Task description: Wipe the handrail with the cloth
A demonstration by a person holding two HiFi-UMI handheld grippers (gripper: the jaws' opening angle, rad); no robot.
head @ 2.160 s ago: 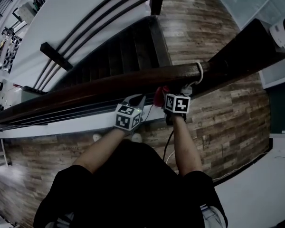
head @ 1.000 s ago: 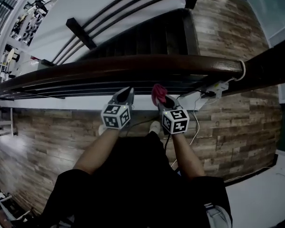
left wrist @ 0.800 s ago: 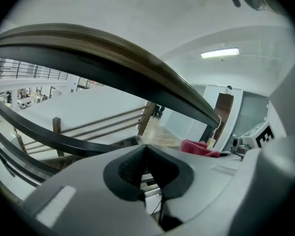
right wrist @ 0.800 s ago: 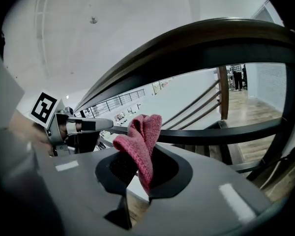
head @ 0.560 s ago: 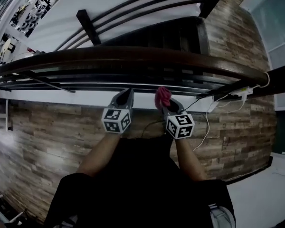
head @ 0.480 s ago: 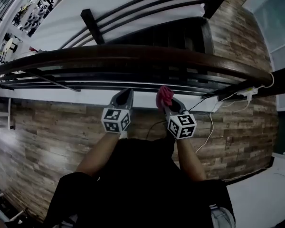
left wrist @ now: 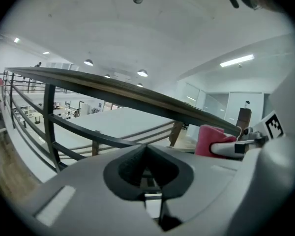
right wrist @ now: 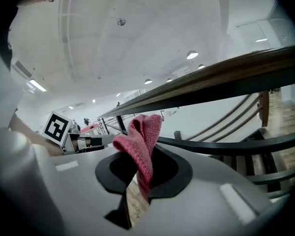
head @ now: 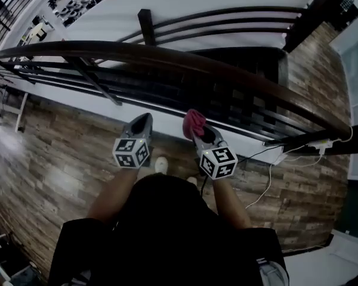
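Right tongs (head: 198,137) (right wrist: 142,168): clenched on the cloth (head: 194,123) (right wrist: 140,141). The cloth is pink, knitted or terry in texture, bunched into a soft fold. It sticks up out of the black padded jaw mouth, and a tail hangs down through the slot.

Left tongs (head: 142,123) (left wrist: 147,167): jaws closed together, tips meeting in a V, nothing between them. The shell is grey plastic with black ribbed pads.

Each tool carries a marker cube (head: 130,152), white with black squares. Both are held side by side, near each other and pointing at the railing.

The cloth sits below and short of the handrail (head: 185,61) (right wrist: 226,77) (left wrist: 137,100). It is near the rail, and no contact shows in any view.

The handrail is dark polished wood, a long, slightly curved, flat-topped strip. It runs across the head view from upper left to lower right.

Under it are thin dark metal bars (head: 167,94), running parallel and carried on dark posts.

Past the railing are a white ledge and a dark stairwell (head: 238,61).

The floor (head: 48,159) is rough-grained wood planks in mixed brown tones. A white cable (head: 267,180) trails over it at right.
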